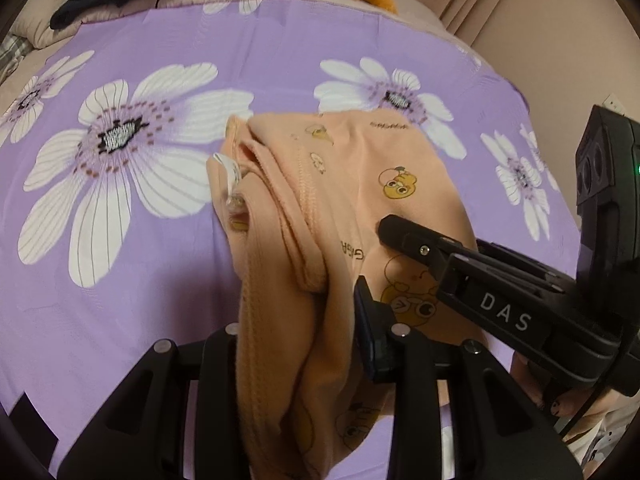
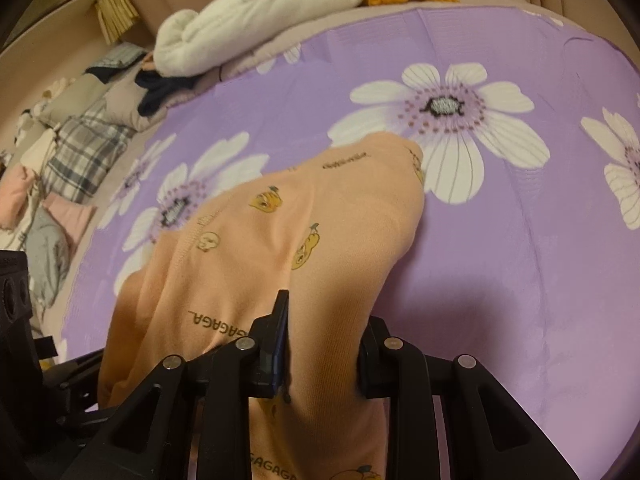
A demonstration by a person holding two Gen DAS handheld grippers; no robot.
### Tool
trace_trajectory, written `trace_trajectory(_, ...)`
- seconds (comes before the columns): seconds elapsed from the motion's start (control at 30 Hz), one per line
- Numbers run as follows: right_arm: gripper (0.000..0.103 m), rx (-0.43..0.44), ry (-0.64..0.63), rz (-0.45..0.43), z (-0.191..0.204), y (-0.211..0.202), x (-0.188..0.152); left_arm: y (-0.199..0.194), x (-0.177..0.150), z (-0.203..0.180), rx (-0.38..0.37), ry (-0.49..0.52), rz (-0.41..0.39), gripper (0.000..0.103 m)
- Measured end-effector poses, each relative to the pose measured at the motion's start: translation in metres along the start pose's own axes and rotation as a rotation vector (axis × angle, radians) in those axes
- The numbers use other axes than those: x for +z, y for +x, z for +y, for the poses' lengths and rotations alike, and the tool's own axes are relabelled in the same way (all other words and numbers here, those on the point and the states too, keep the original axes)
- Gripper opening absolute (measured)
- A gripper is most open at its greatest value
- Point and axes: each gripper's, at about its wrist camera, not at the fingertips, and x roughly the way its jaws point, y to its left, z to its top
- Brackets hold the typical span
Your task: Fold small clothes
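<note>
- Two black tongs grip one peach-coloured cotton garment printed with yellow cartoon ducks and the word "GAGAGA" (image 1: 360,184), which lies partly draped over a purple bedsheet with large white daisies (image 1: 160,240).
- The left tongs (image 1: 300,320) are closed on a bunched fold of the cloth at the near end; the fabric hides one finger.
- The right tongs (image 2: 320,344) pinch the same garment, the cloth pressed between the blue-padded fingers (image 2: 280,344).
- In the left wrist view the right tongs' black body marked "DAS" reaches in from the right onto the cloth.
- The garment's long axis runs from the tongs away toward the far side of the bed, its far end resting on the sheet, its near end lifted.
- A ribbed hem and a white label (image 1: 230,172) show at the garment's left edge.
- A white plush toy (image 2: 256,12) lies at the bed's far edge, well apart.
</note>
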Motion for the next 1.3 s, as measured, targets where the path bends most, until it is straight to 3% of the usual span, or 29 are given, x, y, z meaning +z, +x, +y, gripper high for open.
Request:
trace_trajectory(0.13, 0.031, -0.016, 0.017, 0.015, -0.004, -0.001, -0.001, -0.003, -0.002, -0.001, 0.009, 0.006, 0.005, 0.039)
trace_trajectory(0.23, 0.043, -0.058, 0.006, 0.005, -0.001, -0.008, -0.001, -0.013, -0.003, 0.001, 0.002, -0.002, 0.003, 0.044)
trace_trajectory(0.27, 0.050, -0.071, -0.002, -0.005, 0.001, -0.014, -0.001, -0.017, -0.003, 0.002, -0.003, -0.005, -0.004, 0.046)
trace_trajectory(0.33, 0.065, -0.076, -0.005, -0.021, 0.004, -0.025, -0.001, -0.032, -0.002, 0.003, -0.020, -0.006, -0.037, 0.065)
trace_trajectory(0.4, 0.081, -0.076, -0.010, -0.045, 0.006, -0.034, 0.000, -0.051, -0.001, 0.003, -0.041, -0.010, -0.085, 0.073)
trace_trajectory(0.47, 0.086, -0.064, -0.010, -0.089, 0.010, -0.048, 0.002, -0.069, -0.001, 0.002, -0.049, -0.004, -0.120, 0.076)
trace_trajectory(0.6, 0.090, -0.058, -0.002, -0.145, 0.018, -0.074, 0.004, -0.104, -0.005, 0.000, -0.060, 0.015, -0.206, 0.088)
trace_trajectory(0.73, 0.095, -0.109, -0.030, -0.204, 0.028, -0.098, 0.002, -0.130, -0.009, -0.002, -0.042, 0.039, -0.282, 0.101)
trace_trajectory(0.93, 0.098, -0.120, -0.025, -0.262, 0.034, -0.118, -0.007, -0.148, -0.015, 0.004, -0.006, 0.043, -0.316, 0.102)
trace_trajectory(1.3, 0.101, -0.137, 0.025, -0.290, 0.035, -0.134, -0.026, -0.146, -0.020, 0.017, 0.046, 0.024, -0.296, 0.103)
